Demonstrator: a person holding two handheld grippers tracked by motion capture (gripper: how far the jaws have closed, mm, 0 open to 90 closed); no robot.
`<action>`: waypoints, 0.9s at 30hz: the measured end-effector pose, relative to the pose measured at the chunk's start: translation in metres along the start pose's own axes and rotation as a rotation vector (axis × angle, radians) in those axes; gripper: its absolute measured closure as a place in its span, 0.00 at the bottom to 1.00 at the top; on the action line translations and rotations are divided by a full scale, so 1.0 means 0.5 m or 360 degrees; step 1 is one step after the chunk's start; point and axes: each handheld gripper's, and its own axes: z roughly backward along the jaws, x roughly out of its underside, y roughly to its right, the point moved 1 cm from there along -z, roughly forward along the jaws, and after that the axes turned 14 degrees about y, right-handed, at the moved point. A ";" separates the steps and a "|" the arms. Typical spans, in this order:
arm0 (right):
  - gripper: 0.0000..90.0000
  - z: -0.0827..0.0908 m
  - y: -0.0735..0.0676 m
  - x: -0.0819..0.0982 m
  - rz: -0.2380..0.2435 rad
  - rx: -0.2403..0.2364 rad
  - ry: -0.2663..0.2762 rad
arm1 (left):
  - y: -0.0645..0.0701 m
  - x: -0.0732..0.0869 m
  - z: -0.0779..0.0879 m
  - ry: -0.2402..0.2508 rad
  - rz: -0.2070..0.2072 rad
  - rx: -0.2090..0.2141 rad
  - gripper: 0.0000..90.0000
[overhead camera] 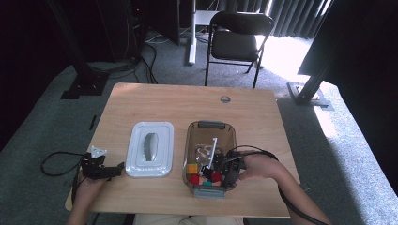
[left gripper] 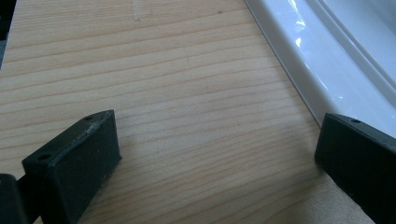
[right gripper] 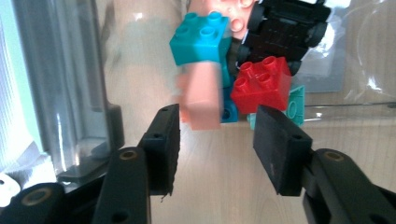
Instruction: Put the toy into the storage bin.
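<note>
A clear brown-tinted plastic box (overhead camera: 210, 129) stands on the wooden table (overhead camera: 187, 101), with toy bricks (overhead camera: 204, 177) piled at its near end. My right gripper (overhead camera: 228, 177) reaches into that end; its jaws stand open (right gripper: 215, 135) with a blurred pink brick (right gripper: 201, 95) just beyond them. Behind the pink one lie a cyan brick (right gripper: 200, 37), a red brick (right gripper: 262, 84) and a black wheeled piece (right gripper: 285, 28). My left gripper (overhead camera: 112, 171) rests open on the table (left gripper: 215, 154) beside the white lid (overhead camera: 150, 149), whose rim (left gripper: 299, 56) runs past the right jaw.
A clear bag (overhead camera: 206, 152) lies inside the box behind the bricks. The box's near wall (right gripper: 70, 84) rises left of my right gripper. A black chair (overhead camera: 237, 37) stands beyond the table's far edge. Cables trail from both grippers.
</note>
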 end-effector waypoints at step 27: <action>0.15 0.105 0.039 0.094 -0.0397 0.0320 0.1051 | 0.000 0.000 0.000 -0.0001 0.0000 0.0000 0.01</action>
